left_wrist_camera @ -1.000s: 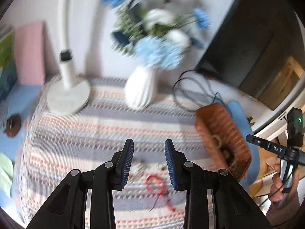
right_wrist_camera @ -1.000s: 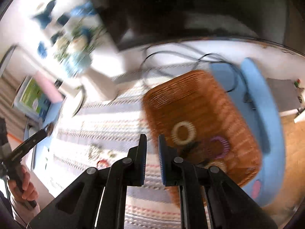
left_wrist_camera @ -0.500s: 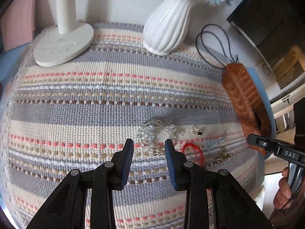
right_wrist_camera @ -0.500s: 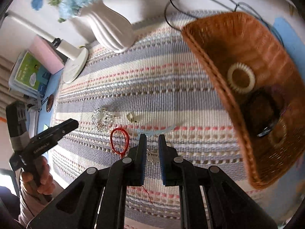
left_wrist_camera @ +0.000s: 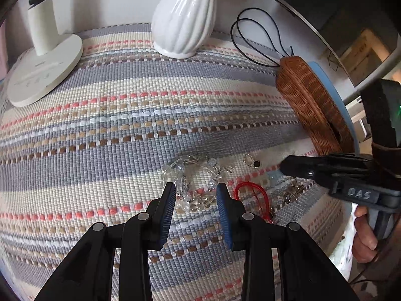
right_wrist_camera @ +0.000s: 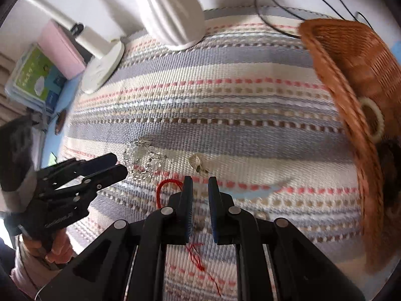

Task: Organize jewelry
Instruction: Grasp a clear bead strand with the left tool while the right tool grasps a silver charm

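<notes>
Jewelry lies loose on a striped woven mat [left_wrist_camera: 105, 135]. My left gripper [left_wrist_camera: 196, 188] is open and low over a clear crystal bead chain [left_wrist_camera: 193, 175], which lies between and just beyond its fingertips; whether they touch it I cannot tell. A red cord bracelet [left_wrist_camera: 253, 195] lies right of it, with small earrings [left_wrist_camera: 252, 161] further back. My right gripper [right_wrist_camera: 200, 183] points down at the mat by the red cord bracelet [right_wrist_camera: 163, 190], its jaws a narrow gap apart with nothing between. The earrings [right_wrist_camera: 198, 163] lie just beyond its tips. The wicker basket [right_wrist_camera: 351, 75] stands at the right.
A white ribbed vase [left_wrist_camera: 185, 17] and a white lamp base [left_wrist_camera: 42, 72] stand at the back of the mat. A black cord [left_wrist_camera: 255, 40] loops behind the basket [left_wrist_camera: 308, 105]. The basket holds a cream ring [right_wrist_camera: 373, 123] and dark pieces. More small silver pieces [left_wrist_camera: 290, 193] lie near the right gripper.
Both grippers have come down close to the mat. The right one swung left from over the basket to the loose jewelry. Neither pair of jaws has changed its gap.
</notes>
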Tool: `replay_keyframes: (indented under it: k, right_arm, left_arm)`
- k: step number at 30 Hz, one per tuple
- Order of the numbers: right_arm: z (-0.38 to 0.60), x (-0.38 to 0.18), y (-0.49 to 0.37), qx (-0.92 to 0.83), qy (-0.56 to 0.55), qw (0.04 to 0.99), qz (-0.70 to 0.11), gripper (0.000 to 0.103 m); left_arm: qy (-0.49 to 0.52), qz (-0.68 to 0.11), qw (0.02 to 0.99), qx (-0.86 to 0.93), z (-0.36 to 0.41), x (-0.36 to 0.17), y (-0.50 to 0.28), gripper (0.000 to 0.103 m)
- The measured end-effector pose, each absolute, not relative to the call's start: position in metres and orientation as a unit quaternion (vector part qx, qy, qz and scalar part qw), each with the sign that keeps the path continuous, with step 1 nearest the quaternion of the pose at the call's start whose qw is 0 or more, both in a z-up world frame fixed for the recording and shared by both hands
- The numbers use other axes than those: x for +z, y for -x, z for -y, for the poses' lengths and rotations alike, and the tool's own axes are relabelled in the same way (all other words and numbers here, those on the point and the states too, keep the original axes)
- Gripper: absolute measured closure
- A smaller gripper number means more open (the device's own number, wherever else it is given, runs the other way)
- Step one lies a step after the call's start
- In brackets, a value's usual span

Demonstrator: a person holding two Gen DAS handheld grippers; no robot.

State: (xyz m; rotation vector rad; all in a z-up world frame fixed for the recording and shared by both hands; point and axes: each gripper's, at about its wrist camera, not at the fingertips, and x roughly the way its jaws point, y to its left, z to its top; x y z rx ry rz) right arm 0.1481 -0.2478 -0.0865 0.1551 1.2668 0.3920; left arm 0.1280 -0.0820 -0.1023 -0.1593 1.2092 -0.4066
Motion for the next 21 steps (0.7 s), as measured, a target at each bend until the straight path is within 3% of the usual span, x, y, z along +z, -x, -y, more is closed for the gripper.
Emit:
replay_keyframes:
  k: [12, 15, 16, 21]
  right_arm:
    - [0.210, -0.103, -0.160, 0.166, 0.012, 0.797, -0.581, 0.085]
    - [0.206, -0.109, -0.159, 0.167, 0.024, 0.792, -0.587, 0.085]
    - [0.206, -0.112, -0.160, 0.164, 0.027, 0.792, -0.587, 0.086]
    - [0.205, -0.110, -0.155, 0.157, 0.026, 0.808, -0.567, 0.092]
  left_arm:
    - [0.052, -0.567, 0.800, -0.190, 0.095, -0.116, -0.146, 0.072]
    - [0.040, -0.567, 0.800, -0.192, 0.097, -0.119, -0.148, 0.085]
    - [0.034, -0.570, 0.799, -0.191, 0.098, -0.121, -0.147, 0.093]
    - [0.076, -0.559, 0.803, -0.191, 0.086, -0.118, -0.145, 0.094]
